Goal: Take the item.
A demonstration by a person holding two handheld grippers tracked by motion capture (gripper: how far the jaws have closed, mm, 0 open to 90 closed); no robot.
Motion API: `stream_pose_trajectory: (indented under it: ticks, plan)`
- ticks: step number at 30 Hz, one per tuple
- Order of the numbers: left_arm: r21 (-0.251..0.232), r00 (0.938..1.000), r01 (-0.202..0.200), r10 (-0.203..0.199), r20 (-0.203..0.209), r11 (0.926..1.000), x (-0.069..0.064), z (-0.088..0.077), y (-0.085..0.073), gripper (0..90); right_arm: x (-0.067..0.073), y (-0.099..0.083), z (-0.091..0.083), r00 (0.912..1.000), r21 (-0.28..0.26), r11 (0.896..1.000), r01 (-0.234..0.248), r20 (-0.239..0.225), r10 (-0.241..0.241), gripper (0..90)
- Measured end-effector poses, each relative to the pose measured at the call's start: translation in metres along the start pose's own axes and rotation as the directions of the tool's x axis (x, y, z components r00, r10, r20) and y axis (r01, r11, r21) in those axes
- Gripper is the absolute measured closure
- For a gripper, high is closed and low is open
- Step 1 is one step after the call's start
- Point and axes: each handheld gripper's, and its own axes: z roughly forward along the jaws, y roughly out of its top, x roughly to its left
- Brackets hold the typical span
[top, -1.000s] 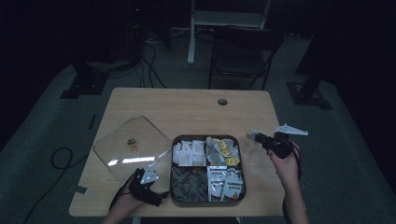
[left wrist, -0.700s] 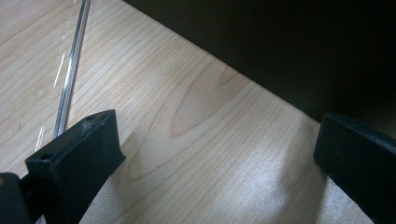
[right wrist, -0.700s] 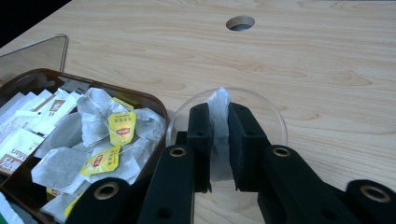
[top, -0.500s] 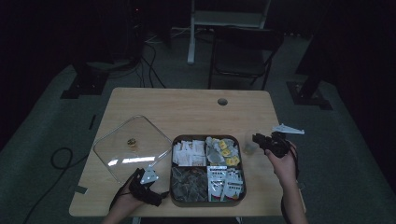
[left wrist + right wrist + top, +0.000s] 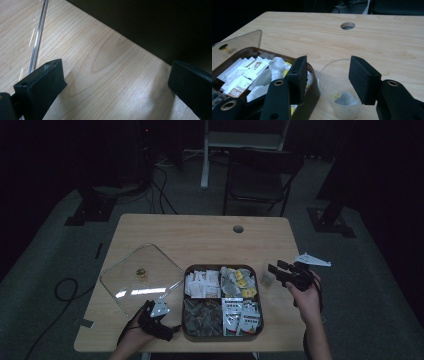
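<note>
Now my right hand-held gripper (image 5: 272,270) hovers just past the right end of the tea box (image 5: 186,330), its jaws having just been opening; they stand about half apart over a small clear plastic cup (image 5: 338,92). In the right gripper view the cup sits on the worktop (image 5: 200,235) right beside the box wall, below and between my two black jaws, and neither pad touches it. A tea bag (image 5: 344,98) with a yellow tag lies in the bottom of the cup.

My left hand-held gripper (image 5: 150,312) rests low at the near left part of the worktop, just left of the box. Its jaws are spread wide with bare wood between them, holding nothing; the box's dark wall rises just ahead of them.

The box is a dark tray with four compartments, full of white, yellow and dark packets. Its clear lid (image 5: 142,277) lies flat on the worktop to the left, knob up, touching the box's left edge.
</note>
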Motion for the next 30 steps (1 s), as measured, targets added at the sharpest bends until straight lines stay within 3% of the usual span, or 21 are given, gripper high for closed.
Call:
stream_pose_trajectory:
  ticks: [3,7,10,15,24,30]
  plan:
    - [0.000,1.0000,-0.002,0.002,-0.001,1.0000,0.000,0.000,0.000,1.3,0.002,0.000,-0.003,0.9995,-0.014,0.999,0.029,-0.008,-0.030,45.7]
    - [0.000,1.0000,0.000,0.000,0.000,1.0000,0.000,0.000,0.000,1.2,0.004,-0.001,-0.007,0.9987,-0.051,0.999,0.012,-0.049,-0.014,40.3]
    - [-0.002,1.0000,0.003,-0.003,0.000,1.0000,0.000,0.000,0.000,1.3,0.006,-0.001,-0.010,0.9957,-0.066,0.997,0.034,-0.083,-0.039,36.8]
    - [0.001,1.0000,-0.001,0.001,0.000,1.0000,0.000,0.000,0.000,1.2,0.008,-0.003,-0.014,0.9927,-0.105,0.993,0.053,-0.102,-0.064,30.2]
    - [0.001,1.0000,0.000,0.000,0.000,1.0000,0.000,0.000,0.000,1.2,0.009,-0.014,-0.020,0.9840,-0.113,0.989,0.096,-0.139,-0.111,23.4]
    - [0.001,1.0000,-0.001,0.001,0.000,1.0000,0.000,0.000,0.000,1.3,0.007,-0.026,-0.021,0.9769,-0.099,0.989,0.110,-0.173,-0.126,23.5]
